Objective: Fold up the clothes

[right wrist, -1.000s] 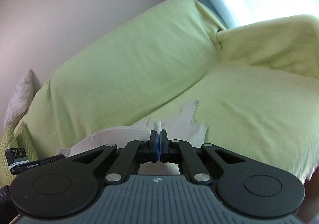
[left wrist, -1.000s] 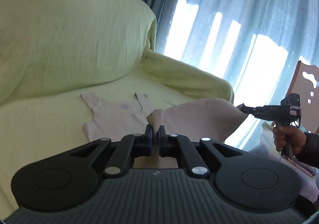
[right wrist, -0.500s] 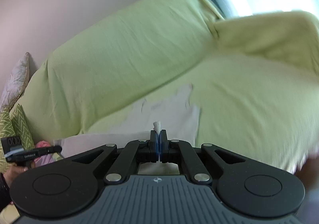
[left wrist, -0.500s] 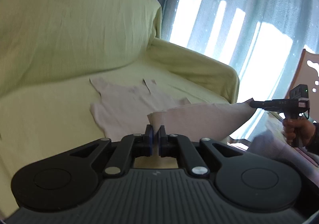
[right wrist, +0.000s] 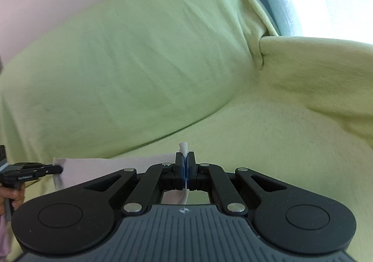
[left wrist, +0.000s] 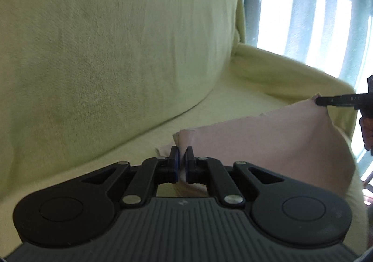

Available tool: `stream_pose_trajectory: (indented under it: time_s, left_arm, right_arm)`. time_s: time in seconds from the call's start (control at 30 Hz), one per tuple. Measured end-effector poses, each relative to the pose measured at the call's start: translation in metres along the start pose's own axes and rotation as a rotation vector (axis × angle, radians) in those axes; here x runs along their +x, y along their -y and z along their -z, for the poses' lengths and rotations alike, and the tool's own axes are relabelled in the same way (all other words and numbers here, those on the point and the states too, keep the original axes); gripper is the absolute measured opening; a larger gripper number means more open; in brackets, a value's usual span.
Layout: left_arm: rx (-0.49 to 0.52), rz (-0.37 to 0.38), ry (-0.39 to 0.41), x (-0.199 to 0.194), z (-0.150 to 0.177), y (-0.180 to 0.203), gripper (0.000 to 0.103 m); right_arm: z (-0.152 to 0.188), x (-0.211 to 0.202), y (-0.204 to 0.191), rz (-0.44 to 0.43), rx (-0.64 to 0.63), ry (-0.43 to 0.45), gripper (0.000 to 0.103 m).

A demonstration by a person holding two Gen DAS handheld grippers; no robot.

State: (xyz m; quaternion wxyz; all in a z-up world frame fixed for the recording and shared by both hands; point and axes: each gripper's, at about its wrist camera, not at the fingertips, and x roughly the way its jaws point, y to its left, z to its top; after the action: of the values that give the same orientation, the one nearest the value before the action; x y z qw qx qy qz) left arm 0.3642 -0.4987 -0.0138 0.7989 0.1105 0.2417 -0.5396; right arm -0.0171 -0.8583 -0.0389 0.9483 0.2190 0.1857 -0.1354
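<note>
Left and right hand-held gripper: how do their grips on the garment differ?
The left hand-held gripper pinches a thick bunch of the pale garment, its jaws slightly apart. The right hand-held gripper clamps a thin edge, jaws nearly touching. Both are shut on the same garment, stretched between them above the green-covered sofa.

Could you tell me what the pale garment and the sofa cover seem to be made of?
The pale garment looks like thin, matte knit fabric, probably cotton: it drapes softly between both claws. The sofa cover appears to be a thicker, matte green cloth, slightly fuzzy, with loose creases.
</note>
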Motion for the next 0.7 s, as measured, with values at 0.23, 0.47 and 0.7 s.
stream_pose_trajectory:
  time_s: [0.23, 0.47, 0.7]
  left_arm:
    - [-0.014, -0.051, -0.084, 0.063, 0.012, -0.016, 0.004]
    - [-0.05, -0.126, -0.076, 0.043, 0.03, -0.019, 0.01]
    - [0.049, -0.102, -0.092, -0.046, 0.058, 0.027, 0.029]
  right_arm:
    - [0.012, 0.074, 0.026, 0.072, 0.016, -0.088, 0.005]
    - [0.026, 0.042, 0.02, 0.13, 0.016, -0.079, 0.017]
    - [0.079, -0.049, -0.012, 0.041, -0.052, -0.157, 0.04]
